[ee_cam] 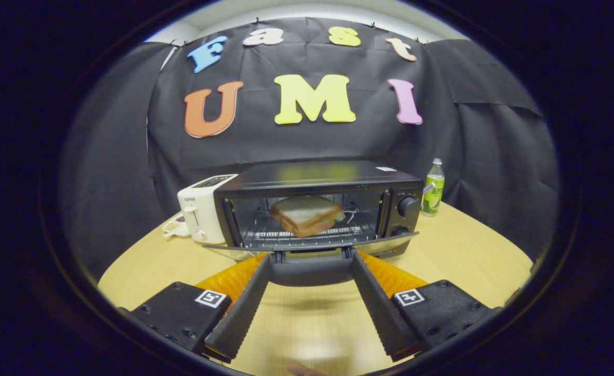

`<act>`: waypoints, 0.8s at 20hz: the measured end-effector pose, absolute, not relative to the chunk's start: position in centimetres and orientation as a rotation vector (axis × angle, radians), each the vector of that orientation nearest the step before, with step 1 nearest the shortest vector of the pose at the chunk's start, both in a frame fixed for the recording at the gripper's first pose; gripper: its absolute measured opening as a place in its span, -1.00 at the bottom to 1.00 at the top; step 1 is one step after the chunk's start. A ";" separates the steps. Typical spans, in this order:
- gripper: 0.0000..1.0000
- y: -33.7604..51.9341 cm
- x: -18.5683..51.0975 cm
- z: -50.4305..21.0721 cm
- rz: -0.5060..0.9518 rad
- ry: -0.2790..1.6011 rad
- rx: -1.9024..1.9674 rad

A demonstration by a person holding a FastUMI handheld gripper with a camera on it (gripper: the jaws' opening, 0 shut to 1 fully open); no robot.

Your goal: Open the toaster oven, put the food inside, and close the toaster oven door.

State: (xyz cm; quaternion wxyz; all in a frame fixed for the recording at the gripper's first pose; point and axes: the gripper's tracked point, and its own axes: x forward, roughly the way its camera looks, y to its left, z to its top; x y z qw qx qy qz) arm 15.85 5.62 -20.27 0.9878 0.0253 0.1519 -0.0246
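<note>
At frame centre, toaster oven (317, 209) with door (312, 250) dropped open, sandwich (307, 214) on its wire rack (286, 237), gripper (311, 261) fingers spread, released, tips flanking the door handle (311, 270).

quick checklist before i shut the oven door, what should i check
1. Sandwich fully inside on the rack: ok.
2. Door down and open, nothing lying on it: ok.
3. Gripper at the door handle, fingers spread to either side of it: ok.
4. Fingers actually pressing the handle: cannot tell.
5. White toaster and bottle out of the door's swing: ok.
6. Table bare under the door's front edge: ok.
</note>
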 end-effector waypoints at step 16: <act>1.00 4.8 16.3 -17.8 -0.047 0.312 0.111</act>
